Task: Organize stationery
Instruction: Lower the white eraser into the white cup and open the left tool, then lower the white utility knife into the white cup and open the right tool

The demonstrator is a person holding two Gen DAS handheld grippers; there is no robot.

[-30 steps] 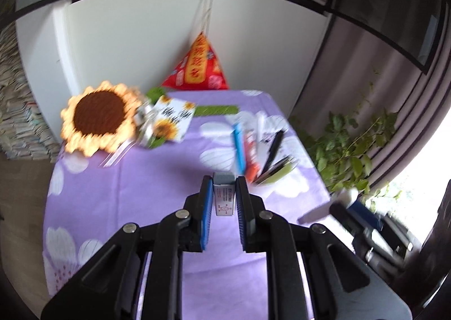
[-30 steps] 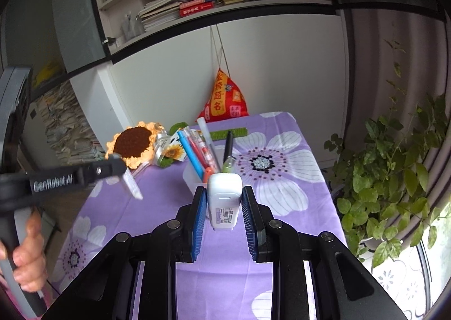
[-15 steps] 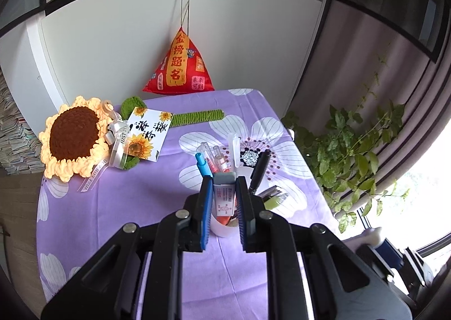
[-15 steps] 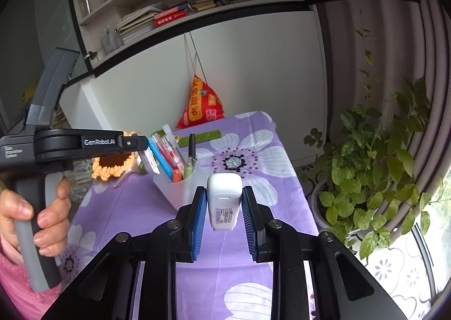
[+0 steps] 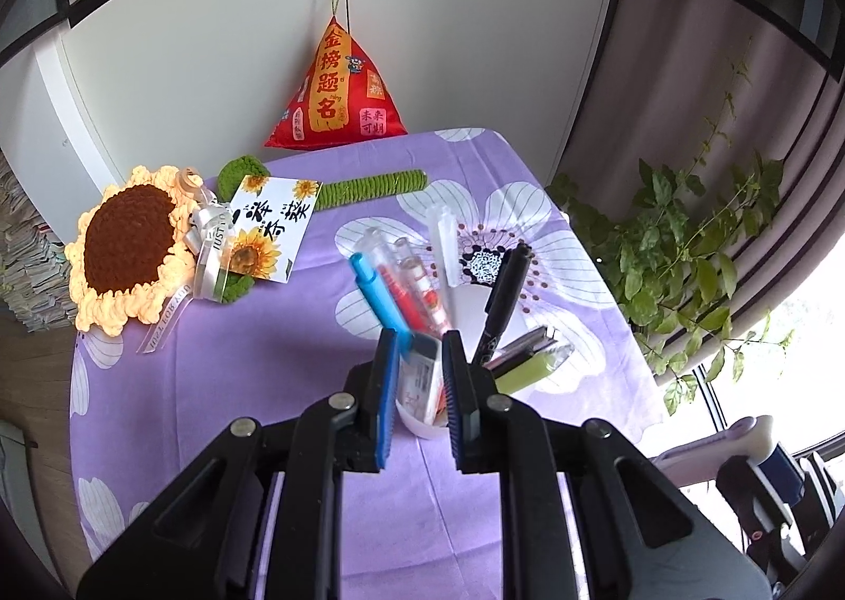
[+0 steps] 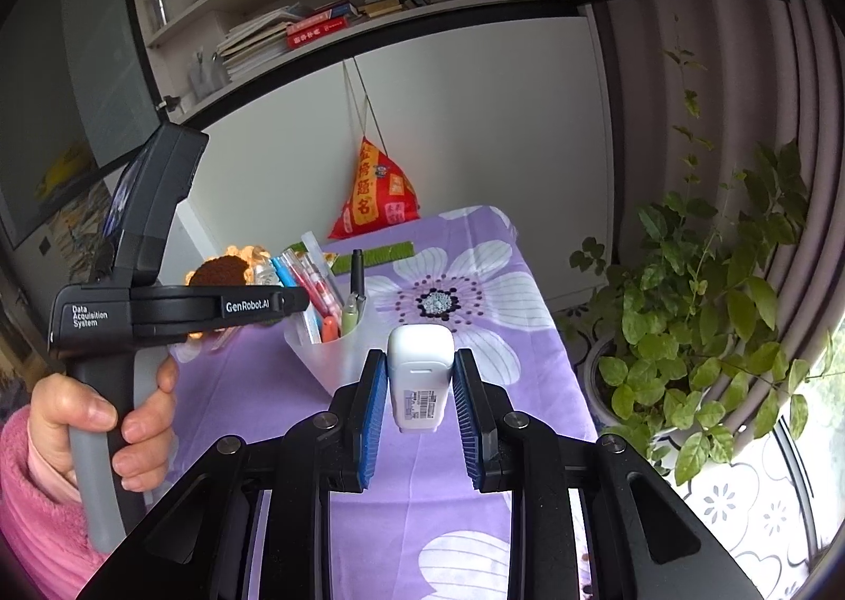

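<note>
left gripper released, over pen cup | right gripper grasping correction tape

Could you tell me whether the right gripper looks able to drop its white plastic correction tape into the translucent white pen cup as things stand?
Probably not straight away: the left gripper hangs over the pen cup, crowding the opening.
</note>
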